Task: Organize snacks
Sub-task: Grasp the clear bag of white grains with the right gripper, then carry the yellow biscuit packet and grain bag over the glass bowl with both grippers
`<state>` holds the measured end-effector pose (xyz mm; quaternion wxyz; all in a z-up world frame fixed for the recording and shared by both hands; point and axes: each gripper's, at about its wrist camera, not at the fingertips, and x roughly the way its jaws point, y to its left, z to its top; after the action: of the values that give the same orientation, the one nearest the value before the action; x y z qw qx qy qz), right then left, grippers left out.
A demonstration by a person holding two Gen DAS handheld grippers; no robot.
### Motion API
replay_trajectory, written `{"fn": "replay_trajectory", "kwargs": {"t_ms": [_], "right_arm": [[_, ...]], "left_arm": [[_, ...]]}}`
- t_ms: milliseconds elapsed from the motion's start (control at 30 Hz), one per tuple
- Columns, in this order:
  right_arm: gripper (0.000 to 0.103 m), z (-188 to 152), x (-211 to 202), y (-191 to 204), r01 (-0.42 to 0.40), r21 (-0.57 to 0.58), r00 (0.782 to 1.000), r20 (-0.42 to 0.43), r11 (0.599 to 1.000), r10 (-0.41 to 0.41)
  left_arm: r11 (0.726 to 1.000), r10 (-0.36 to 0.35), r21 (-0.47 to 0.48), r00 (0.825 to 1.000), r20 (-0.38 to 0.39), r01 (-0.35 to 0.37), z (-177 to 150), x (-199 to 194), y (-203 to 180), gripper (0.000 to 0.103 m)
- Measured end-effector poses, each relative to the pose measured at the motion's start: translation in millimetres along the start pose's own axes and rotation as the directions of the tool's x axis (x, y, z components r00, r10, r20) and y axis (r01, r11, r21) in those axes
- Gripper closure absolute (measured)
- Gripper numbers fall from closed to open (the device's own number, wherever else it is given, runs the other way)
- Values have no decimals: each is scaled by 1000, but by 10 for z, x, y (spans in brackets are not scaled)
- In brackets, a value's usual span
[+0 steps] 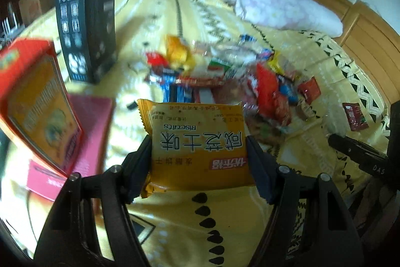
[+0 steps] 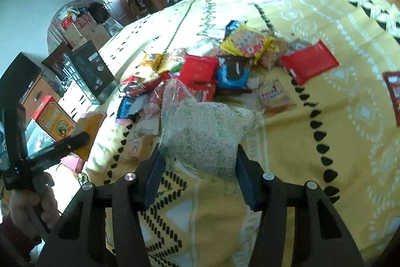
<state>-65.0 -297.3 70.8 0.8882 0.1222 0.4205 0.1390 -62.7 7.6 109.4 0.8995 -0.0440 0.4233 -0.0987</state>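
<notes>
My left gripper (image 1: pixel 198 154) is shut on an orange biscuit packet (image 1: pixel 197 142) and holds it above the yellow bedspread (image 1: pixel 225 229). A pile of mixed snack packets (image 1: pixel 225 76) lies on the bed beyond it. My right gripper (image 2: pixel 198 164) is shut on a clear speckled grey-green snack bag (image 2: pixel 207 134), held over the bedspread (image 2: pixel 312 154). The snack pile (image 2: pixel 205 71) lies just beyond the bag. The left gripper with its orange packet (image 2: pixel 87 131) shows at the left edge of the right wrist view. The right gripper's finger (image 1: pixel 357 152) shows at the right of the left wrist view.
A red and orange box (image 1: pixel 37 101) stands at the left over a pink box (image 1: pixel 92 131). A tall black box (image 1: pixel 87 29) stands behind them. A pale pillow (image 1: pixel 287 6) lies at the bed's far right by the wooden headboard (image 1: pixel 362 29). Single red packets (image 2: pixel 310 61) lie apart on the bedspread.
</notes>
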Motion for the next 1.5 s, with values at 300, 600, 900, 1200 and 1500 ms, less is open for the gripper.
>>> {"fn": "replay_trajectory", "kwargs": {"t_ms": [300,600,900,1200,1500], "right_arm": [[46,-19,-39,148,-14,-18,1000,-4,1000,14],[46,-28,-51,243,-9,-40,1000,-12,999,9],[45,83,-144,468,-17,-95,1000,18,995,18],[45,394,-311,931,-41,-217,995,80,975,59],[46,840,-375,1671,-90,-337,980,138,937,144]], "left_arm": [[999,23,40,999,35,-25,32,-129,-87,31],[997,69,31,996,54,-71,69,-186,-40,31],[983,175,38,977,124,-180,259,-419,146,31],[958,280,-4,938,205,-286,475,-749,389,31],[941,337,-71,905,261,-330,589,-1064,747,31]]}}
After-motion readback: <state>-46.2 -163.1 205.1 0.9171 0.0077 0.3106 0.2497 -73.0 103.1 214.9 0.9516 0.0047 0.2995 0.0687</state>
